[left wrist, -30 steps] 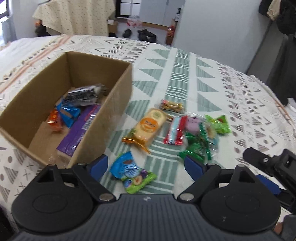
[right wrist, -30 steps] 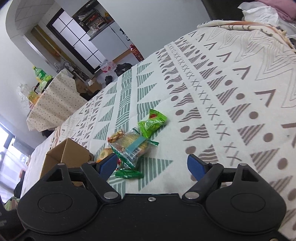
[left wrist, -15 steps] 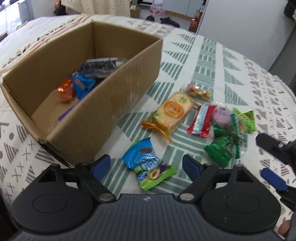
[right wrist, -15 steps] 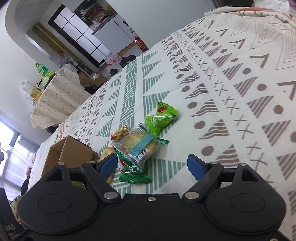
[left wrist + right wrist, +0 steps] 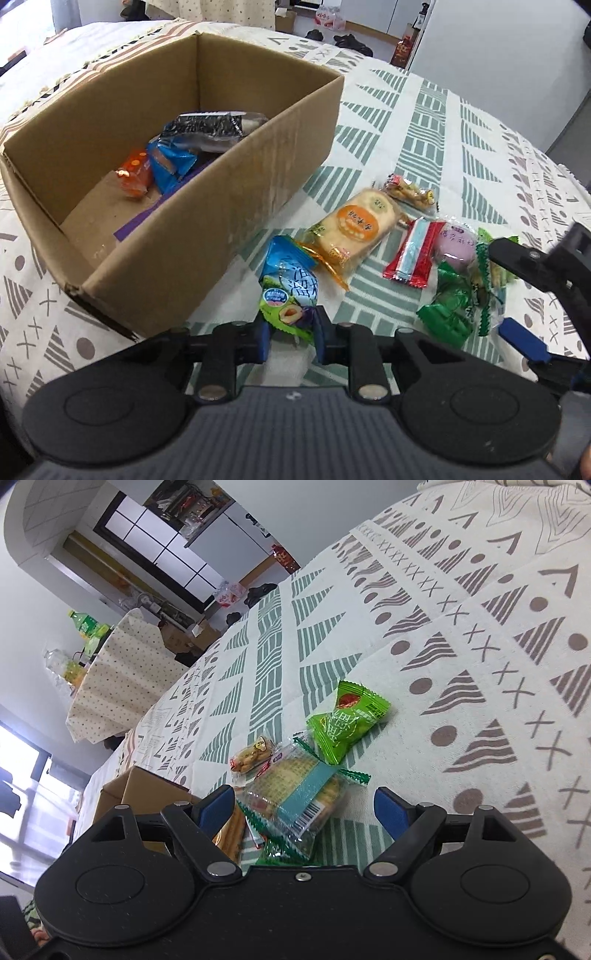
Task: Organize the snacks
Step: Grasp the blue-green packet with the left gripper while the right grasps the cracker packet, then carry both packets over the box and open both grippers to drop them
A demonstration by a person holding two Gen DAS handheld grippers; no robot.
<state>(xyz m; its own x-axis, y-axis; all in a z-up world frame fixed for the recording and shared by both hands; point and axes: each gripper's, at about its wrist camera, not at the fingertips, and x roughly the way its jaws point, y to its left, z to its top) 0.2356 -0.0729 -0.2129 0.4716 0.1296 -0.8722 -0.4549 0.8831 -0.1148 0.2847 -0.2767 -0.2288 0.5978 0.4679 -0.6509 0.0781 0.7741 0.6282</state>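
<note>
Your left claw (image 5: 290,334) is clenched on the blue-green plum packet (image 5: 290,291), lying on the patterned bench (image 5: 461,155) against the cardboard box (image 5: 236,206) wall at its 10 o'clock. Orange cracker pack (image 5: 354,230) touches it at 1 o'clock. Box holds four snacks. Your right claw (image 5: 304,808) is released, straddling the clear biscuit pack (image 5: 295,794).

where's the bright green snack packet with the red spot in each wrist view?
Left wrist: mostly hidden; green corner at right, behind the right gripper's finger.
Right wrist: bright green packet centre, beyond the clear cracker pack.
Shared landmark: cardboard box.
</note>
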